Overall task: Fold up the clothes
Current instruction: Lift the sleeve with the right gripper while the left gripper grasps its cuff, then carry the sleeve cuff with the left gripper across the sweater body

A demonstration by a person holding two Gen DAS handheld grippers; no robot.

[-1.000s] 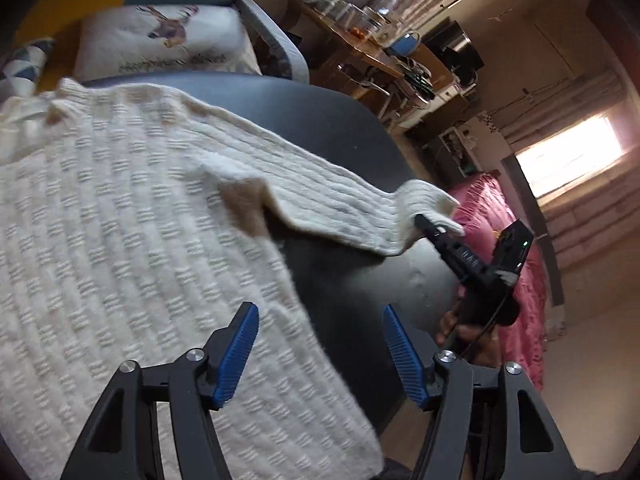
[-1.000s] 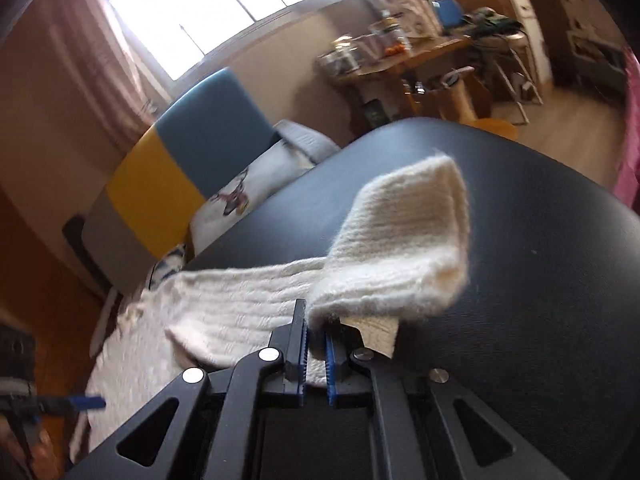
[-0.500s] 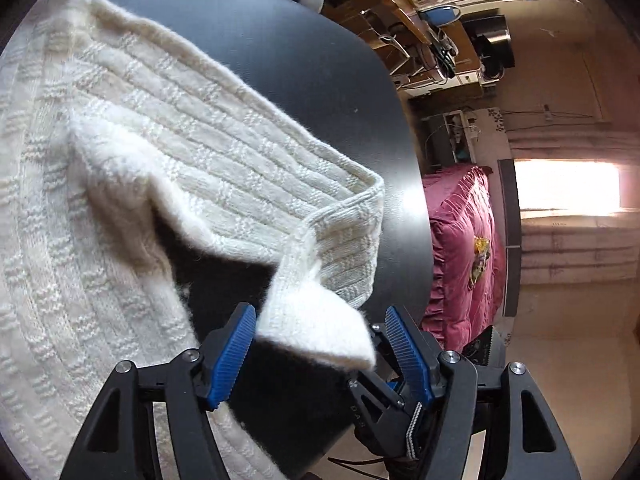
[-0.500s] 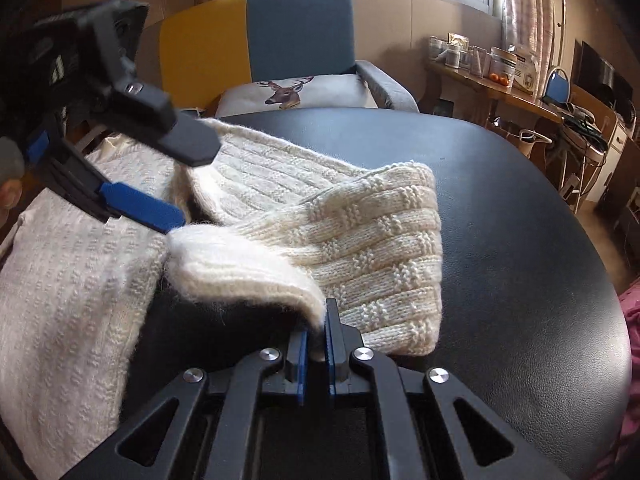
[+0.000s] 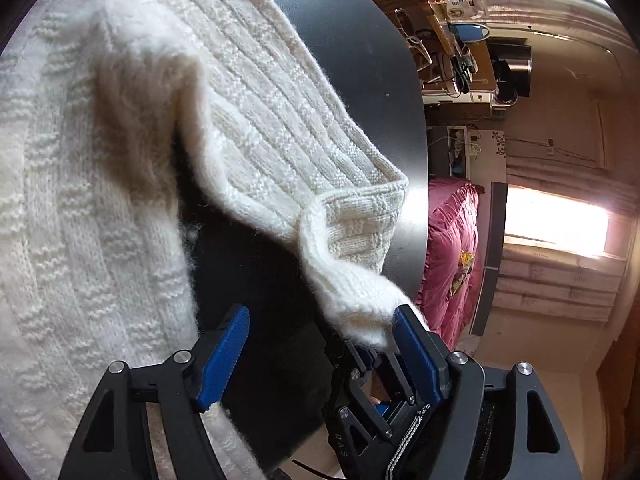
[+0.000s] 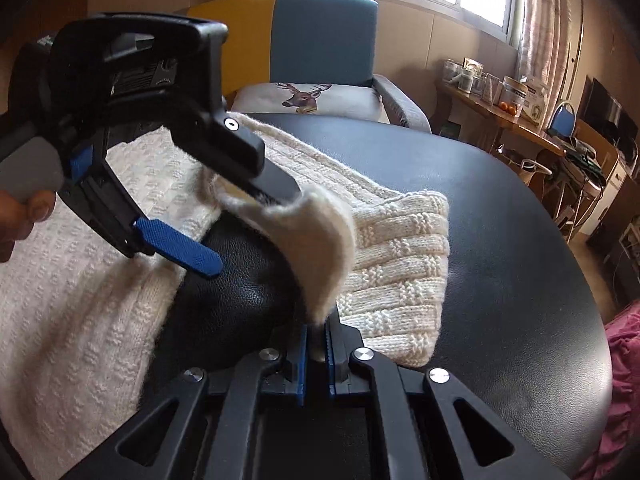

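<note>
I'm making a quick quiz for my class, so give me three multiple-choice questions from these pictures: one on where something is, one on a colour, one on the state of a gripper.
1. Where does the sweater lie?
A. on the black table
B. on the pink bed
C. on the floor

2. What colour are the gripper pads?
A. red
B. blue
C. green

3. What is the right gripper doing?
A. open over bare table
B. shut on nothing
C. shut on the sweater's cuff

Answers:
1 A: the cream sweater is spread on the table.
2 B: the left gripper and the right gripper both have blue pads.
3 C: the cuff runs down between its closed jaws.
</note>
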